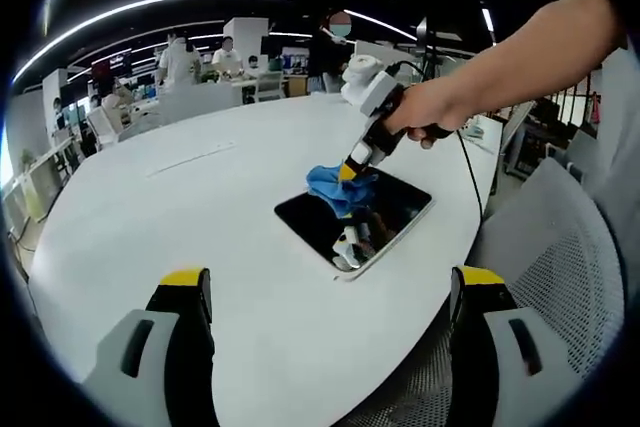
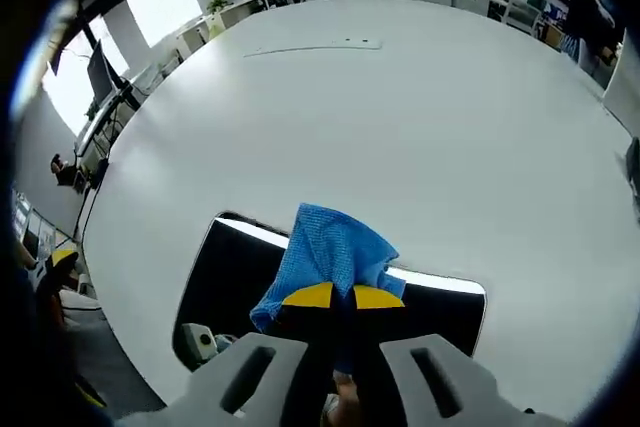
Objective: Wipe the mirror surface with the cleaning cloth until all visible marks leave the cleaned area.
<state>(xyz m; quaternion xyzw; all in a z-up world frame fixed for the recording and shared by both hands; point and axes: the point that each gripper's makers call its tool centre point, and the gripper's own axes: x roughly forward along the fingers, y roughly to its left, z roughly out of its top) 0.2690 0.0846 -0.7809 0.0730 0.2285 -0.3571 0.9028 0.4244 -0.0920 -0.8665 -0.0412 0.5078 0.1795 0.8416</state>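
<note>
A large white oval desk (image 1: 200, 237) is seen in the left gripper view, and a dark rectangular mirror (image 1: 352, 217) with rounded corners is laid flat on it toward the right, near the desk's near edge. The mirror's surface is glossy and reflections of the ceiling and of the gripper above it are carried in it. The right gripper (image 1: 352, 169) is held by a hand (image 1: 425, 117) and is pointed down at the far left corner of the mirror, where a blue cleaning cloth (image 1: 335, 187) is pressed against the glass. In the right gripper view the cleaning cloth (image 2: 330, 252) is seen pinched between the yellow-tipped jaws, which are closed tight on it, and it is spread over the far edge of the mirror (image 2: 235, 287), partly on the glass and partly on the white desk (image 2: 400, 117). The left gripper (image 1: 330, 292) is held back from the mirror, above the near part of the desk, with its jaws set wide apart and nothing between them. A grey mesh chair (image 1: 560, 267) is placed at the right of the desk. Further desks and several people are seen in the far background of the office, under long ceiling lights.
</note>
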